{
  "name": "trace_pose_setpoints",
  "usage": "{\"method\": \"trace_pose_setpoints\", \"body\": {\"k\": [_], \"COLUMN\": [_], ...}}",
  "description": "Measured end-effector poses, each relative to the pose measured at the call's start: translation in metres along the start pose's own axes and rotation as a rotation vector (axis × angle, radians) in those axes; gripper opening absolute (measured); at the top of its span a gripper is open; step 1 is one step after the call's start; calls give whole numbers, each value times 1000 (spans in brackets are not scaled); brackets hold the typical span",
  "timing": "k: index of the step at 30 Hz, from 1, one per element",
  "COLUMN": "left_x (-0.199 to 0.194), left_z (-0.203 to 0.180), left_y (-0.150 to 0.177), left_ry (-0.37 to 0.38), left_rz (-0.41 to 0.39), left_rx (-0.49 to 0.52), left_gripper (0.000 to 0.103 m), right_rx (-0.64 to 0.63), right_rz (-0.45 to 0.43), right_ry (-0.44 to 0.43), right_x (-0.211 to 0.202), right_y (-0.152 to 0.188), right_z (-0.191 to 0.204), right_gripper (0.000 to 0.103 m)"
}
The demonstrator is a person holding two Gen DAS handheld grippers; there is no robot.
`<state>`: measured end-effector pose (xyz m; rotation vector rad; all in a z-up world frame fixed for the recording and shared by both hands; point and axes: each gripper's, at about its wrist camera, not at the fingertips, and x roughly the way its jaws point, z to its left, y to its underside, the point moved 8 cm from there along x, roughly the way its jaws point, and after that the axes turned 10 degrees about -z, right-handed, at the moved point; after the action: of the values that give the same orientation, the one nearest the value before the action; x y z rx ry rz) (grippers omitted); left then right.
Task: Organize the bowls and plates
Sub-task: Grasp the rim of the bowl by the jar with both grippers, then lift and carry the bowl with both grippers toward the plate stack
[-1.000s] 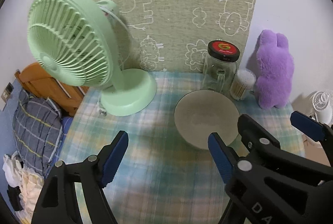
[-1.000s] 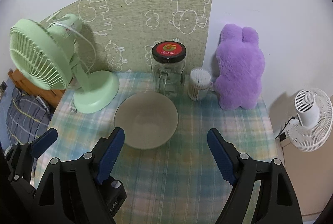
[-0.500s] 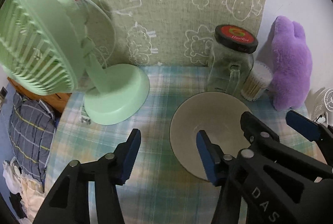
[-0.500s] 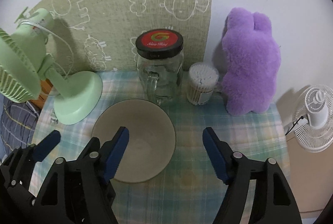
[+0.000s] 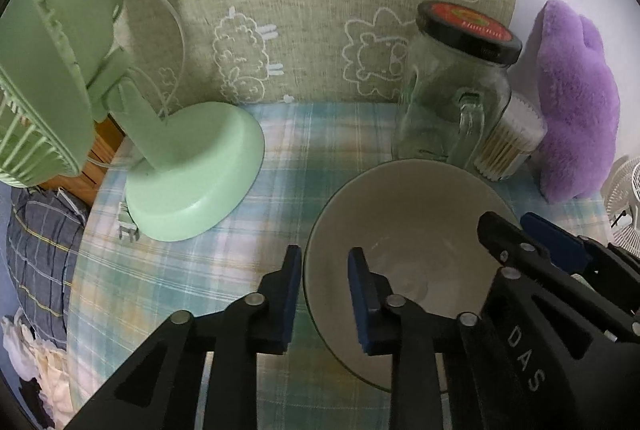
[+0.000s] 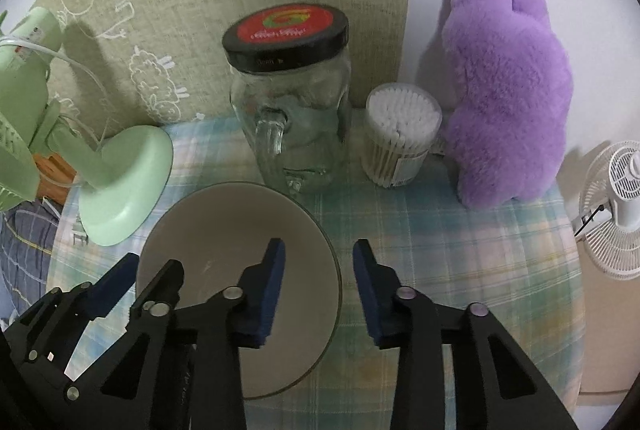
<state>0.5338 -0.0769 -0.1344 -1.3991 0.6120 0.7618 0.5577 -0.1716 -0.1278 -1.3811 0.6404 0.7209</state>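
Straddling the rim of one grey bowl [image 5: 416, 230], both grippers, each from its own side.

Left gripper [image 5: 324, 294]: jaws closing, still apart; the bowl's left rim runs up between the blue pads, one pad outside the wall, the other inside over the basin. No pad is plainly pressing on the rim yet. Nothing else lies between them.

Right gripper [image 6: 318, 284]: jaws closing, still apart; the bowl's right rim passes between its pads, the left pad over the basin, the right pad outside over the checked tablecloth [image 6: 460, 250]. Contact with the rim cannot be told for certain; a gap shows on both sides.

Bowl: empty, upright, on the tablecloth, directly under and ahead of both grippers. Seen from the right wrist at [image 6: 240, 230].

Beyond the bowl, ahead of the grippers: glass jar [image 6: 292, 126] with handle and black-and-red lid, just behind the far rim, whether touching cannot be told.
Right of the jar: clear tub of cotton swabs [image 6: 400, 134], just beside it.
Further right: purple plush toy [image 6: 504, 90], next to the swab tub.
Ahead and left of the left gripper: green desk fan [image 5: 188, 170], its round base near the bowl but apart from it.
Far right, off the table: white fan [image 6: 616, 206].
Behind all: green wall mat [image 5: 320, 10] with white animal outlines.
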Motion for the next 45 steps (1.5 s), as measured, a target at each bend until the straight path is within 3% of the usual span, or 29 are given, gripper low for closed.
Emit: {"method": "trace_pose_setpoints", "body": {"k": [12,22,37,45], "left_x": [5,-9,-59,-100], "left_z": [3,4,6,11], "left_y": [2,7,44,51], "left_ry": [-25,-26,-15,4], "left_rz": [13,22,37,14], "left_rx": [3,10,27,36], "left_gripper": [13,13,13,13], "right_rx": [-11,-9,4,28], "right_rz": [0,17,65,51], "right_ry": [24,20,28,44], "right_x": [7,-5,-47,-91], "right_y": [1,6,41,53], "right_z": [-2,-4,-4,-4], "right_gripper": [18,17,17,17]}}
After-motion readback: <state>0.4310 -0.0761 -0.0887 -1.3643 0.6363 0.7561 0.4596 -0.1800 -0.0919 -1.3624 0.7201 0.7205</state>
